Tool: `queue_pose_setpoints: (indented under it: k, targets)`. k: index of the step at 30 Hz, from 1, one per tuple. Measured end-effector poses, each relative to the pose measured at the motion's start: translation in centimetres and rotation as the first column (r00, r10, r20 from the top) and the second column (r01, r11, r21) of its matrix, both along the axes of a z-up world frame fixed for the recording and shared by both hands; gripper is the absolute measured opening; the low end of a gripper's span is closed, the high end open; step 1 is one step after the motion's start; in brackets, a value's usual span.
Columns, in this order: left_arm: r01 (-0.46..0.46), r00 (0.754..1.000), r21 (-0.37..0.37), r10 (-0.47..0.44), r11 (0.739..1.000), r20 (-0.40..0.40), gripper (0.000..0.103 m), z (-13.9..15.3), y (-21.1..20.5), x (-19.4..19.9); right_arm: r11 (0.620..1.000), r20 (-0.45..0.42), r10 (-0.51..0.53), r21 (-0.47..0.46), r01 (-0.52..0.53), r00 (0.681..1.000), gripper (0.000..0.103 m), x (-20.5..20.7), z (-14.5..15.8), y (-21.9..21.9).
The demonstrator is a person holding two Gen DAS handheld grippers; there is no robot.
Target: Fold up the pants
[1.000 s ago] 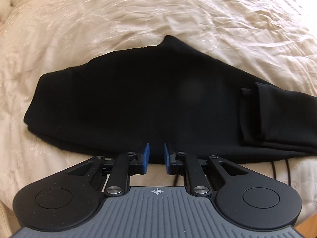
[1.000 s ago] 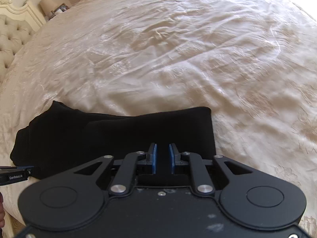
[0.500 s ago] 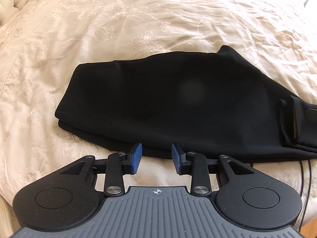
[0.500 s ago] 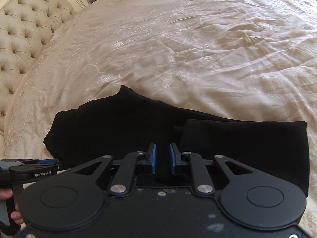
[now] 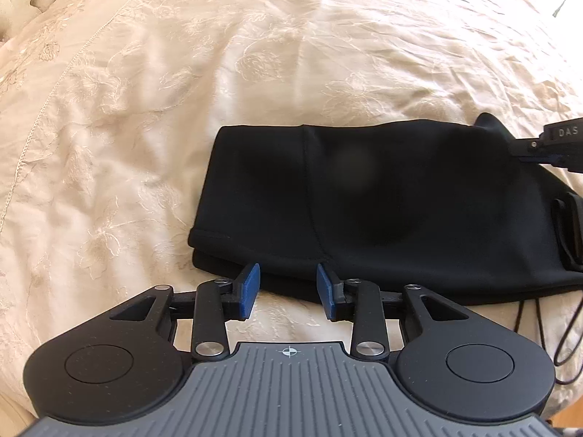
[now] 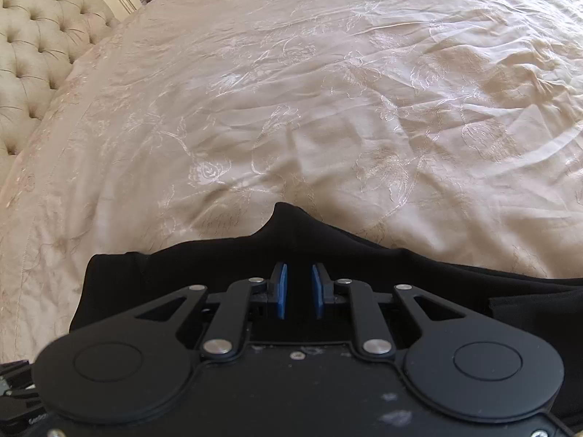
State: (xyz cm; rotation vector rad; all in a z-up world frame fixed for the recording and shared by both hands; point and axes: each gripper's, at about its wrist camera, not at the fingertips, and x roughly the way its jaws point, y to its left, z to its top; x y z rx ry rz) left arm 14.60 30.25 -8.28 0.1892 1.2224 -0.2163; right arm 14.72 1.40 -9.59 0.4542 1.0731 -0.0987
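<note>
Black pants lie folded lengthwise on the cream bedspread, waistband end at the left. My left gripper is open and empty, its blue pads at the near edge of the pants by the waistband corner. In the right wrist view the pants fill the lower part of the frame, with the crotch point sticking up. My right gripper hovers over the pants with its jaws a narrow gap apart and nothing visibly between them. The right gripper's body shows at the right edge of the left wrist view.
The embroidered cream bedspread spreads wide beyond the pants. A tufted headboard stands at the far left. Black cables hang off the bed's near edge at the right.
My left gripper has slid left toward the waistband end and opened wider. My right gripper has moved left along the pants, from the leg end to the crotch point.
</note>
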Motion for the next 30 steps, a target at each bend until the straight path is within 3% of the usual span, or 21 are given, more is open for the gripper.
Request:
queue_pose_setpoints:
  k: [7, 13, 15, 17, 22, 26, 30]
  targets:
    - [-0.006, 1.0, -0.028, 0.006, 1.0, 0.004, 0.034, 0.1, 2.6, 1.5, 0.997, -0.098, -0.04, -0.067, 0.034, 0.994, 0.015, 4.5, -3.9, 0.4]
    - [0.012, 0.999, -0.095, -0.009, 0.995, 0.035, 0.034, 0.4, 3.4, 2.2, 0.995, -0.09, -0.063, -0.084, 0.056, 0.994, 0.013, 4.6, -3.9, 0.6]
    - [0.026, 0.999, -0.106, -0.022, 0.994, 0.035, 0.039, 0.2, 3.4, 2.4, 0.994, -0.083, -0.066, -0.095, 0.058, 0.994, 0.014, 4.0, -3.4, 0.9]
    - [0.03, 0.999, -0.101, -0.026, 0.994, 0.037, 0.049, -0.1, 3.3, 2.6, 0.995, -0.086, -0.071, -0.083, 0.064, 0.994, 0.016, 2.9, -2.9, 1.3]
    - [0.015, 1.0, -0.095, -0.013, 0.995, 0.023, 0.05, -1.1, 3.3, 3.1, 0.998, -0.118, -0.06, -0.033, 0.057, 0.991, 0.019, -1.0, -2.5, 3.1]
    - [0.017, 1.0, -0.101, -0.017, 0.995, -0.003, 0.057, -1.7, 3.7, 2.2, 0.999, -0.143, -0.031, -0.021, 0.028, 0.989, 0.019, -4.0, -2.6, 5.0]
    - [0.006, 0.998, -0.094, -0.012, 0.996, -0.059, 0.058, -3.2, 4.2, 1.2, 1.0, -0.151, -0.009, -0.024, 0.006, 0.988, 0.019, -5.5, -2.6, 6.3]
